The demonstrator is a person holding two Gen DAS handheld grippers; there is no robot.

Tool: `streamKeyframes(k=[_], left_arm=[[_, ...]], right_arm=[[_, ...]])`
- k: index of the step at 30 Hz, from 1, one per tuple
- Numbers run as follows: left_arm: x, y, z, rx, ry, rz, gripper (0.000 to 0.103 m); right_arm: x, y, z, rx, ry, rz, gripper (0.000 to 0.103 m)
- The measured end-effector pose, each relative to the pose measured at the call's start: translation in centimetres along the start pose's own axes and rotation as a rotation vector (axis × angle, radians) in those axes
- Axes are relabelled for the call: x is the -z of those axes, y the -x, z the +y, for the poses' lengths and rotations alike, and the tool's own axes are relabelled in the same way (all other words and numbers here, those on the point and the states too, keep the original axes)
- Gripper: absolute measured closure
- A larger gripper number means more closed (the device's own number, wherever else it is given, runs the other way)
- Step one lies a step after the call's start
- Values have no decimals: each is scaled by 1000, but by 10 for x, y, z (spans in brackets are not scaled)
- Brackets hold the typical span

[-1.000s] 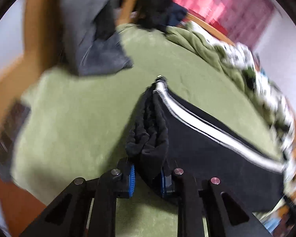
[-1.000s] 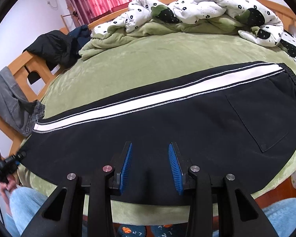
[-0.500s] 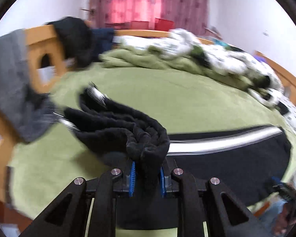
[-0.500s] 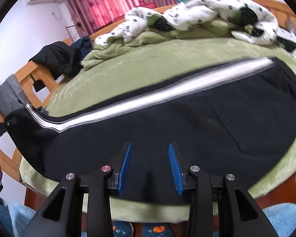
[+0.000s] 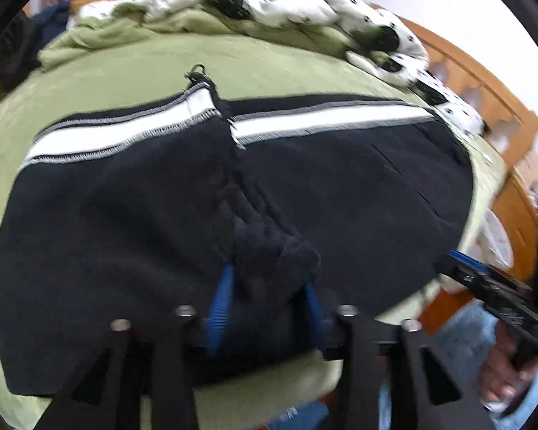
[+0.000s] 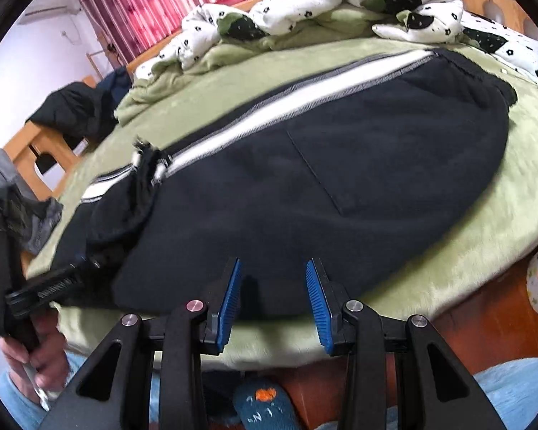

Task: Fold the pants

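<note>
The black pants (image 5: 340,186) lie on the green bed (image 5: 132,71), the leg end folded over toward the waist, its white stripe (image 5: 118,136) doubled beside the other. My left gripper (image 5: 265,297) has just been opening its jaws; the bunched cuff sits between them, released. My right gripper (image 6: 274,286) hovers at the pants' near edge, jaws apart and empty.

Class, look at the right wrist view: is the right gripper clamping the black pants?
No: the right gripper hangs open over the pants, pads apart with nothing pinched.

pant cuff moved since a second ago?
Yes. The cuff went from the bed's left edge, over the pants, to mid-leg.
</note>
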State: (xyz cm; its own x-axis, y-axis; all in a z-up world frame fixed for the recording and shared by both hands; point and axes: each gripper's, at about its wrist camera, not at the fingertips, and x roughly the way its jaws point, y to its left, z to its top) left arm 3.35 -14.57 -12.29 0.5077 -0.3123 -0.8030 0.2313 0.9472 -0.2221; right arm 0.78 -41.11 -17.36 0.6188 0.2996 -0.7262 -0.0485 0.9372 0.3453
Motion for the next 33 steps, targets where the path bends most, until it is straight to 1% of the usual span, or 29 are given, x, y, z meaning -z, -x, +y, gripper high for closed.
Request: streamKeyframes(k=[1, 2, 3, 5, 6, 8, 10, 12, 14, 15, 16, 17, 18, 20, 21, 22, 23, 24, 25, 26, 27, 28, 30, 32, 33], left_arm=[[3, 8, 4, 19, 9, -3, 62], [4, 15, 7, 23, 11, -13, 61], [7, 25, 12, 22, 10, -30, 61], [12, 43, 24, -4, 23, -69, 61], [17, 55, 35, -35, 43, -93, 60], [20, 67, 56, -102, 84, -114, 55], [29, 82, 81, -190, 126, -145, 55], [43, 97, 108, -256, 175, -159, 55], [54, 107, 129, -275, 232, -159, 55], [62, 114, 142, -275, 273, -161, 55], [68, 117, 151, -271, 299, -164, 55], [73, 120, 158, -264, 327, -166, 55], [78, 123, 166, -253, 359, -170, 55], [90, 128, 182, -219, 422, -180, 55], [96, 130, 191, -199, 457, -183, 55], [100, 129, 198, -189, 478, -182, 55], [102, 128, 206, -180, 498, -182, 55], [105, 128, 212, -167, 521, -187, 55], [109, 127, 218, -148, 545, -192, 55], [111, 126, 223, -130, 563, -193, 55], [110, 123, 227, -107, 578, -195, 55], [110, 119, 230, -80, 590, -199, 55], [107, 113, 232, -58, 600, -196, 55], [102, 108, 231, -57, 583, -182, 55], [101, 108, 228, -65, 566, -179, 55]], right_arm=[[5, 1, 1, 6, 14, 1, 64], [8, 2, 1, 10, 23, -1, 64], [10, 3, 5, 10, 38, -3, 64], [10, 2, 14, -8, 58, 11, 64], [7, 1, 23, -33, 69, 20, 64], [2, 0, 40, -77, 90, 23, 64], [-8, -4, 64, -139, 117, 30, 60], [-13, -7, 87, -170, 144, 28, 60], [-20, -13, 116, -173, 205, 8, 60], [-21, -17, 129, -165, 241, 6, 60], [-23, -25, 148, -150, 295, 10, 60], [-23, -30, 158, -142, 330, 20, 60], [-23, -37, 169, -128, 370, 39, 65], [-19, -58, 190, -57, 450, 70, 84], [-18, -65, 196, -37, 478, 83, 93], [-14, -71, 203, -6, 516, 77, 93], [-12, -69, 204, -11, 527, 66, 94], [-13, -62, 201, -57, 508, 62, 94], [-19, -48, 188, -167, 415, 45, 94], [-23, -40, 177, -215, 355, 30, 95], [-27, -33, 165, -232, 303, 17, 95], [-27, -30, 153, -213, 270, 23, 95], [-21, -39, 145, -181, 268, 73, 95], [-7, -55, 142, -134, 287, 152, 95], [-4, -60, 143, -119, 307, 177, 94]])
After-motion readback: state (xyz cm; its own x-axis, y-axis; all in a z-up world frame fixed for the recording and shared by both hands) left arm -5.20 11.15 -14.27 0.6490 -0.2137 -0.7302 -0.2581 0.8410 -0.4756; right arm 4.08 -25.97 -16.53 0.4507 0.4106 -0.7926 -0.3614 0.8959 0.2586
